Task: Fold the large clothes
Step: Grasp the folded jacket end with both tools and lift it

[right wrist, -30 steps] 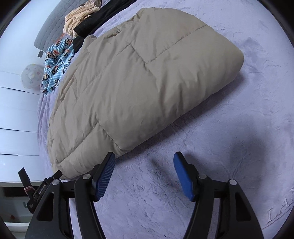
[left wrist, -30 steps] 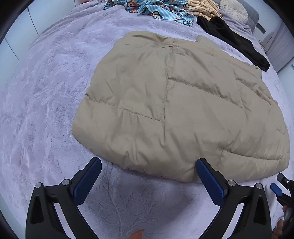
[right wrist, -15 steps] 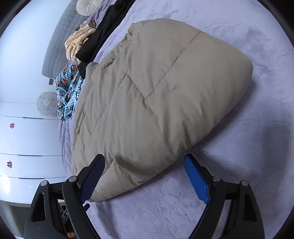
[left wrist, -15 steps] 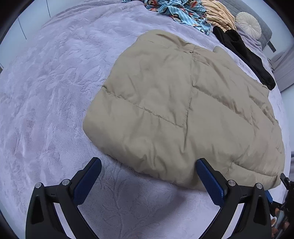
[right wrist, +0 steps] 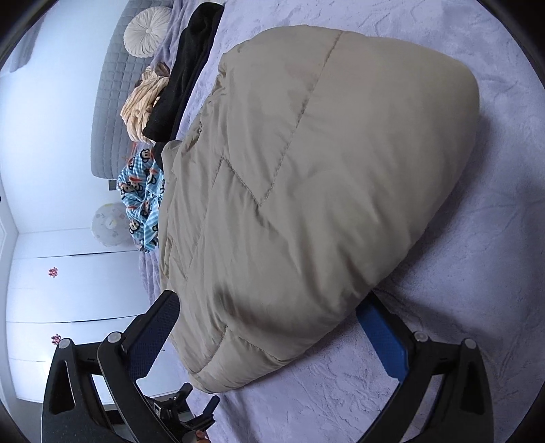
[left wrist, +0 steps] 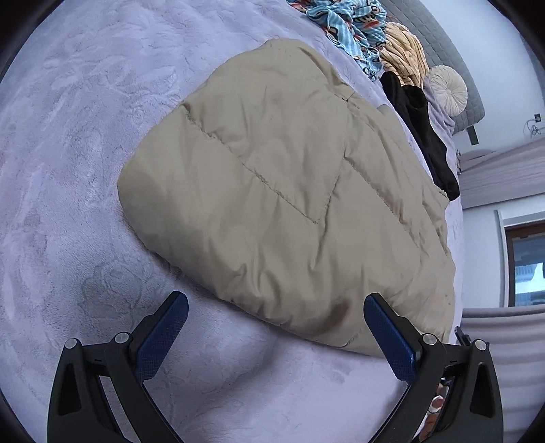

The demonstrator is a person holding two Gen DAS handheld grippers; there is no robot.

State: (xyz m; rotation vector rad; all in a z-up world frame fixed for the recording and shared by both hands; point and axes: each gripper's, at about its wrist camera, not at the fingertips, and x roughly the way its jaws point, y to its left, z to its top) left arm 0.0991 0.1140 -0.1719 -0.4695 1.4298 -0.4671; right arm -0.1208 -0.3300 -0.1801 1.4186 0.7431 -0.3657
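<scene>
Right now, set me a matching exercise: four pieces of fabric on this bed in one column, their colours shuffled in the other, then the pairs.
Column one:
1. puffer jacket
2. bedspread
3. long garment beside the jacket
4. monkey-print cloth

Column two:
A. black
B. light blue with a pattern
C. beige
D. pale lilac

Pairs: 1-C, 2-D, 3-A, 4-B.
</scene>
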